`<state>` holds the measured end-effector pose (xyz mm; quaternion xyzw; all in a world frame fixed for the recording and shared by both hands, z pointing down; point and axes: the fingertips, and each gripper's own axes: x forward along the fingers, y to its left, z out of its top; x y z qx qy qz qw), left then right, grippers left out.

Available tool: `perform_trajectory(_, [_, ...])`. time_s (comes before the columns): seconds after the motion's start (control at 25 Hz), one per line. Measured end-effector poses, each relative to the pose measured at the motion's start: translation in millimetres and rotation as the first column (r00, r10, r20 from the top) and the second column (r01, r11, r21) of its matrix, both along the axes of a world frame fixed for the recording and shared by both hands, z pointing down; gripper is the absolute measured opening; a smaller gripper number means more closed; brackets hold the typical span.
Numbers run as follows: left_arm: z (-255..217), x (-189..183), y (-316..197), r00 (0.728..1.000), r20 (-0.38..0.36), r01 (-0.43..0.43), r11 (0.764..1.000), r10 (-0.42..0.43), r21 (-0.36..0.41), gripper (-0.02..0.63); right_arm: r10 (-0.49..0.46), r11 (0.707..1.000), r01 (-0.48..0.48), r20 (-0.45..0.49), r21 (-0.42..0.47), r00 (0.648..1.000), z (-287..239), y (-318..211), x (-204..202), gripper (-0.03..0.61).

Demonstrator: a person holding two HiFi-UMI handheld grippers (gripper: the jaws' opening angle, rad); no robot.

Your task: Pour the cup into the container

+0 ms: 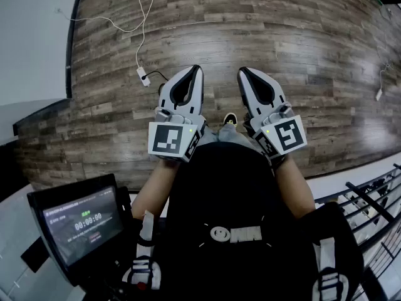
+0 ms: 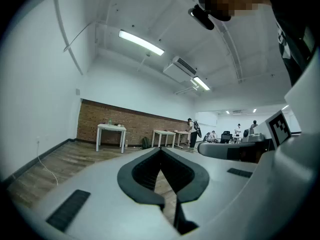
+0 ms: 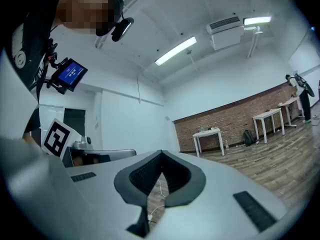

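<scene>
No pouring is under way; the left gripper and the right gripper are held level, side by side, each clenched on nothing; only plank floor and a white cable lie ahead of them; neither cup nor container is shown in any view, so the cup's place, heading and long axis cannot be told; it is judged that the cup must first be found and the jaws opened.
</scene>
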<state>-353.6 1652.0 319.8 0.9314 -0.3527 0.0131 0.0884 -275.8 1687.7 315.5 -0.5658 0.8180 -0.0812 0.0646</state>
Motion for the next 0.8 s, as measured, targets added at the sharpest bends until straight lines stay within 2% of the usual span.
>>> perform_trajectory(0.24, [-0.8, -3.3, 1.8, 1.000, 0.012, 0.003, 1.000, -0.003, 0.003, 0.002, 0.009, 1.000, -0.009, -0.021, -0.027, 1.000, 3.1, 0.2, -1.5, 0.003])
perform_trajectory(0.44, [4.2, -8.3, 9.0, 0.999, 0.036, 0.005, 1.000, -0.005, 0.007, 0.002, -0.002, 0.999, 0.003, 0.040, -0.040, 0.999, 3.9, 2.3, -3.5, 0.003])
perform_trajectory(0.72, [13.8, -9.8, 10.7, 0.999, 0.042, -0.005, 1.000, 0.006, -0.012, 0.002, -0.014, 1.000, 0.013, -0.065, -0.016, 0.998, 3.2, 2.6, -6.2, 0.003])
perform_trajectory(0.8, [11.1, -4.4, 12.1, 0.999, 0.041, -0.021, 1.000, 0.021, -0.006, 0.002, 0.006, 1.000, -0.006, -0.060, -0.004, 0.998, 0.0, 5.0, -2.3, 0.003])
